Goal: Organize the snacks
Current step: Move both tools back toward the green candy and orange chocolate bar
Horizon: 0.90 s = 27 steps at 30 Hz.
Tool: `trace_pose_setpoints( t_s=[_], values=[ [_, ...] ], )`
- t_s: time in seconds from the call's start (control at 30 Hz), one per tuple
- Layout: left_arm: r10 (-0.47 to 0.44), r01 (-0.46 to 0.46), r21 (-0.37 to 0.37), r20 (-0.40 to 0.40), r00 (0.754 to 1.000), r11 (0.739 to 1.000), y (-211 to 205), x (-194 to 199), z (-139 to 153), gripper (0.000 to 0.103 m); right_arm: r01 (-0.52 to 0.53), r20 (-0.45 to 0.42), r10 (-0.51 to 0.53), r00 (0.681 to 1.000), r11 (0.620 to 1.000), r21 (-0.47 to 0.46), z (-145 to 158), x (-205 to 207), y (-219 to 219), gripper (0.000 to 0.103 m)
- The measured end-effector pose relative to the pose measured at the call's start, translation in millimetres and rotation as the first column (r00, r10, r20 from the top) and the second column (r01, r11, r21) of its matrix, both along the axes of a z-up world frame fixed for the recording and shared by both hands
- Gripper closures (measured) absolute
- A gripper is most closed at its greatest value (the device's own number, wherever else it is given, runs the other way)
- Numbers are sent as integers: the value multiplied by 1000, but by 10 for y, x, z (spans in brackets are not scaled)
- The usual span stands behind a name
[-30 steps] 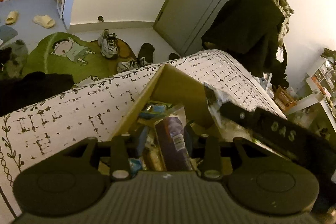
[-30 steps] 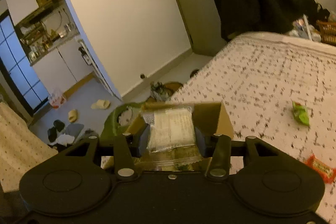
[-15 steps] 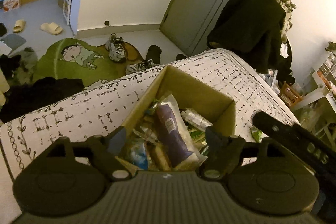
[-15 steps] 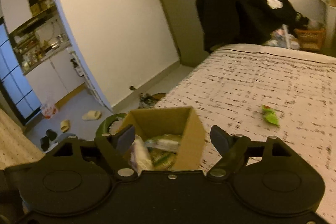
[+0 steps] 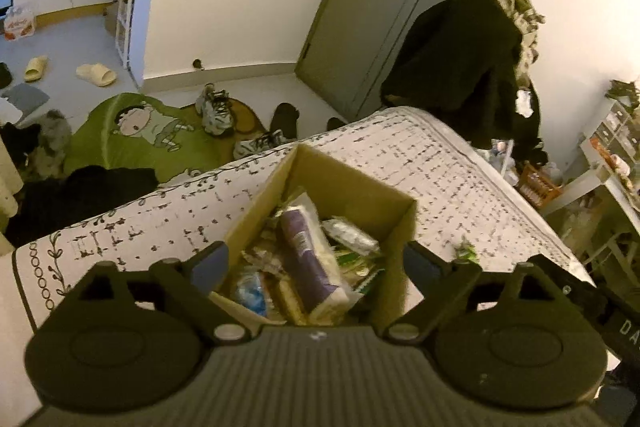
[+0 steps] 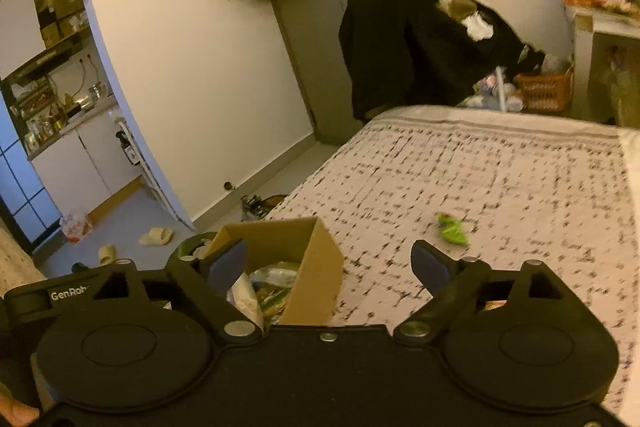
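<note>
Both tongs, left (image 5: 316,263) and right (image 6: 330,261), have just been opening, now wide and empty, leaving the packets in the box (image 5: 352,187) (near the bed's (image 6: 500,179) corner).

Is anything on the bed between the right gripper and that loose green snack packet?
Nothing visible: bare bedspread lies between the open right gripper and the green packet. The cardboard box sits off to the packet's left.

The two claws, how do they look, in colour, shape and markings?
Both are matt black, each with two round discs and angular arms ending in bluish pads. The left claw has a ribbed grey body. The right claw has a smooth black body; white lettering "GenRob" shows beside it.
</note>
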<state>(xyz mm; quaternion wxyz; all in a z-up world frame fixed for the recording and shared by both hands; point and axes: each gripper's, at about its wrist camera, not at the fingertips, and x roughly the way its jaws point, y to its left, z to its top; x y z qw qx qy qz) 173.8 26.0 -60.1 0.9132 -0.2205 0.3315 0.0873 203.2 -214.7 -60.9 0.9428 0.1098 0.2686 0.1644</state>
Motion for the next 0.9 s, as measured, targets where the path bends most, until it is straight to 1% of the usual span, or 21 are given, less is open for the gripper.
trace_pose_setpoints(
  t_s=[0.03, 0.1, 0.27, 0.33, 0.37, 0.4, 0.57, 0.73, 0.83, 0.9],
  values=[
    [-4, 4, -3, 7, 1000, 1000, -17, -10, 15, 3, 3, 5, -3, 1000, 1000, -3, 32, -16, -44, 14],
    [-18, 18, -3, 14, 1000, 1000, -70, -20, 41, 1, 0, 9, 0, 1000, 1000, -10, 73, -49, -133, 14],
    [-41, 41, -8, 23, 999, 999, -178, -42, 54, 0, 4, 0, -4, 1000, 999, -46, 110, -111, -300, 13],
    [-59, 59, -1, 23, 998, 998, -232, -39, 49, 0, 1, -2, -1, 1000, 998, -58, 107, -137, -352, 11],
    [-74, 74, -2, 23, 997, 997, -261, -43, 39, 0, 2, -1, -2, 1000, 998, -63, 106, -150, -380, 6],
    [-85, 85, -1, 23, 996, 996, -297, -45, 39, 0, 6, 3, -6, 1000, 998, -70, 105, -163, -405, 4],
    [-109, 108, 20, 26, 994, 994, -440, -67, 23, 0, 4, 4, -4, 1000, 996, -89, 77, -194, -497, 4],
    [-133, 133, 14, 25, 991, 991, -530, -92, -7, 0, 21, -8, -21, 1000, 995, -95, 35, -198, -616, 4],
    [-153, 152, 26, 21, 988, 988, -586, -105, -17, 0, 29, -15, -31, 999, 994, -104, -9, -192, -689, 4],
    [-166, 166, 16, 11, 986, 986, -612, -104, -44, 0, 35, -20, -37, 999, 993, -113, -58, -179, -740, 4]
  ],
)
